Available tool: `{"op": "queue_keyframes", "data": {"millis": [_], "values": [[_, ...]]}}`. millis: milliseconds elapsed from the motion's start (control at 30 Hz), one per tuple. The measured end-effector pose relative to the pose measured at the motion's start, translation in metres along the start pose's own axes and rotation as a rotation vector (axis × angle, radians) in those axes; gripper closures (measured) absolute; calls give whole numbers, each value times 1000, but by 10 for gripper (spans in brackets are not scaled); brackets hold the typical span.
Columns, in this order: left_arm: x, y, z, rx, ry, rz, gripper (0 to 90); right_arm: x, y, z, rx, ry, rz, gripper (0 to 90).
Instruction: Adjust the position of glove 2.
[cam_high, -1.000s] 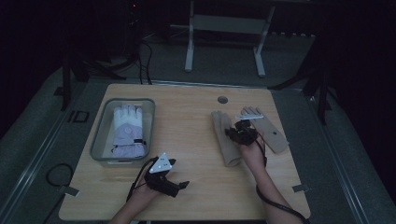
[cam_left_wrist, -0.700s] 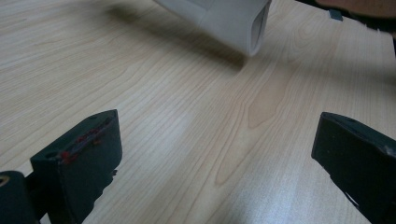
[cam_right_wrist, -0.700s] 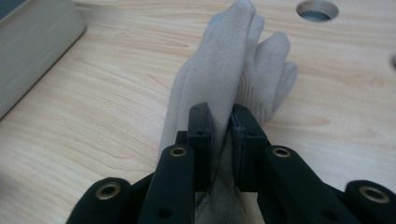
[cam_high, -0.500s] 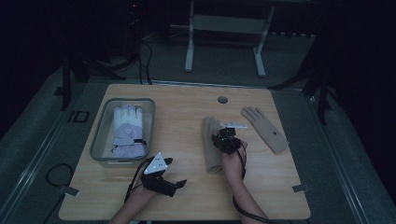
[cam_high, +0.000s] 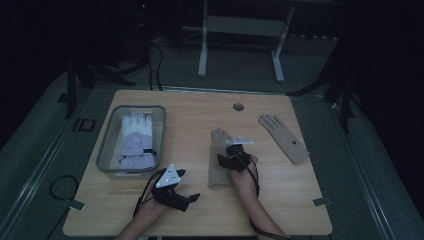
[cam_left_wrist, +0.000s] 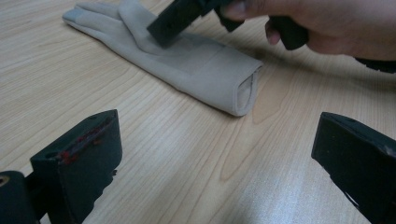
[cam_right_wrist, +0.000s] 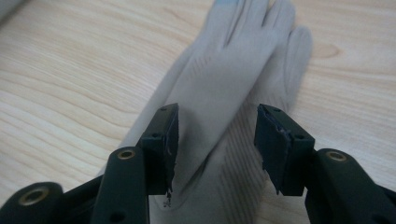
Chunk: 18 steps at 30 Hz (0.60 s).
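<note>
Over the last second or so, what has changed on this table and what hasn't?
The right gripper dragged one beige glove away from the other beige glove, toward the table's middle. Its jaws have just been opening, and now stand apart above the glove, which lies flat on the table. The left gripper kept its place, open, and the white glove lies as before in the tray.
</note>
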<state>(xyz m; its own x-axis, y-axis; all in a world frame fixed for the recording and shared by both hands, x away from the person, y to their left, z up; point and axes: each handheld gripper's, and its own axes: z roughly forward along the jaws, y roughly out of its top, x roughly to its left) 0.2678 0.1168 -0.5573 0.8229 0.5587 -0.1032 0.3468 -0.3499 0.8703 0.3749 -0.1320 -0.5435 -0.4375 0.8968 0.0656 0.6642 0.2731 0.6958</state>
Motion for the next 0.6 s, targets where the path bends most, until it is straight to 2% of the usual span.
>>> {"op": "queue_keyframes", "data": {"millis": [100, 167, 267, 467, 600], "values": [[1, -1, 0, 5, -4, -2, 18, -6, 6, -10, -22, 3, -22, 513], [1, -1, 1, 5, -9, -7, 18, -16, 9, -17, -30, 18, -32, 552], [1, -1, 1, 3, -11, -7, 18, -35, 13, -26, -46, 17, -50, 544], [2, -1, 1, -1, -12, -18, 18, -74, 13, -45, -77, -15, -98, 547], [1, 0, 1, 0, -13, -14, 18, -99, 14, -54, -84, -35, -92, 540]]}}
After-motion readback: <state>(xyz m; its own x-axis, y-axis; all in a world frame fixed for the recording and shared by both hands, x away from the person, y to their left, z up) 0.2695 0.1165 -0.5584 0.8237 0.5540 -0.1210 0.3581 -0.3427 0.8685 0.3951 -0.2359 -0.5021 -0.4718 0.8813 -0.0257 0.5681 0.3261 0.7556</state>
